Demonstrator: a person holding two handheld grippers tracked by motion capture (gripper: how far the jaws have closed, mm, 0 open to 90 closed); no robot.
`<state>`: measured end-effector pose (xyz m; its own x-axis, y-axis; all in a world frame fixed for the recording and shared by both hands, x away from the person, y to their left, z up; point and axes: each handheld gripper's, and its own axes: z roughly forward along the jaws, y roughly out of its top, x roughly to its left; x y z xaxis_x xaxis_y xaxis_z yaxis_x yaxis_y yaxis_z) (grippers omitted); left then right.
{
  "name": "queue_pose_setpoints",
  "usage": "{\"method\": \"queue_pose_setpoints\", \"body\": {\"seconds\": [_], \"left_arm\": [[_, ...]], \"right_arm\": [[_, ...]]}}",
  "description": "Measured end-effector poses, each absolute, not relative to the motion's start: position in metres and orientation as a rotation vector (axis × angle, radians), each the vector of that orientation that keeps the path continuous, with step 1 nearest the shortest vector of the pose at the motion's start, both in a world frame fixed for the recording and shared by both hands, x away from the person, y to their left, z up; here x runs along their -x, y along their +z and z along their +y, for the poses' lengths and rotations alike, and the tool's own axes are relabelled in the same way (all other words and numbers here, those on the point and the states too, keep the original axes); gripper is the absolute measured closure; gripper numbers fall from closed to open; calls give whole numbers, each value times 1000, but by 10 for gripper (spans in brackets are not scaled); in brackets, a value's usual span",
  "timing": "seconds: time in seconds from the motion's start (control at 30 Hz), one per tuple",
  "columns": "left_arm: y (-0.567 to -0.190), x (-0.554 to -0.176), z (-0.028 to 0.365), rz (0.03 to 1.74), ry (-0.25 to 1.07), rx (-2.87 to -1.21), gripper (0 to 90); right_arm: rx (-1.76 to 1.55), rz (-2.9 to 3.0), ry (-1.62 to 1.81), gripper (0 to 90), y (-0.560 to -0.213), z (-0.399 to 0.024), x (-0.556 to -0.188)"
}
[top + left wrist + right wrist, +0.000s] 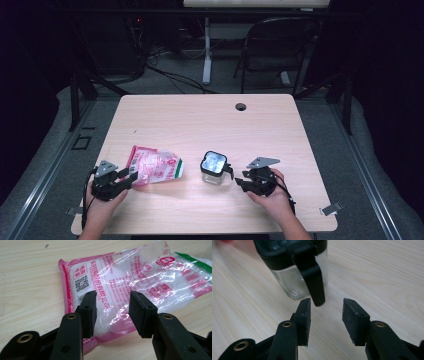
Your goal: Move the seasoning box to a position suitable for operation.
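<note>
A pink and clear plastic bag (155, 167) with a white filling lies flat on the left of the wooden table (200, 125). My left gripper (131, 177) is at its near left end. In the left gripper view the bag (140, 275) lies under and beyond the left gripper (113, 312), whose jaws stand apart over it without pressing it. A small clear glass jar (214, 167) with a black lid stands right of the bag. In the right gripper view the jar (294, 277) has a black handle (313, 277) hanging toward my right gripper (326, 320), which is open just short of it.
A round cable hole (241, 106) sits near the table's far edge. A black folding chair (280, 45) and a desk leg stand on the floor beyond the table. A metal clip (330, 209) sticks out at the near right corner.
</note>
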<state>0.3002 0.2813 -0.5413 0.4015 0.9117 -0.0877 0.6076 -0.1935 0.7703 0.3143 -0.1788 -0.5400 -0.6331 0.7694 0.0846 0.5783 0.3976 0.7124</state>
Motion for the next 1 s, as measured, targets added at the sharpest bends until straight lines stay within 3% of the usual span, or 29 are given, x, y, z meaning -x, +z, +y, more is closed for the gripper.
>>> {"method": "queue_pose_setpoints", "body": {"seconds": [0.13, 0.6, 1.0], "left_arm": [[-543, -298, 282, 1306, 513, -1907, 576], [-544, -292, 289, 1323, 521, -1896, 575], [-545, -296, 284, 1308, 508, -1898, 563]], "right_arm": [[-1182, 2393, 1076, 585, -541, -169, -316], [-1167, 2379, 1045, 717, -553, -147, -329], [-1074, 2405, 994, 739, -551, -143, -323]]}}
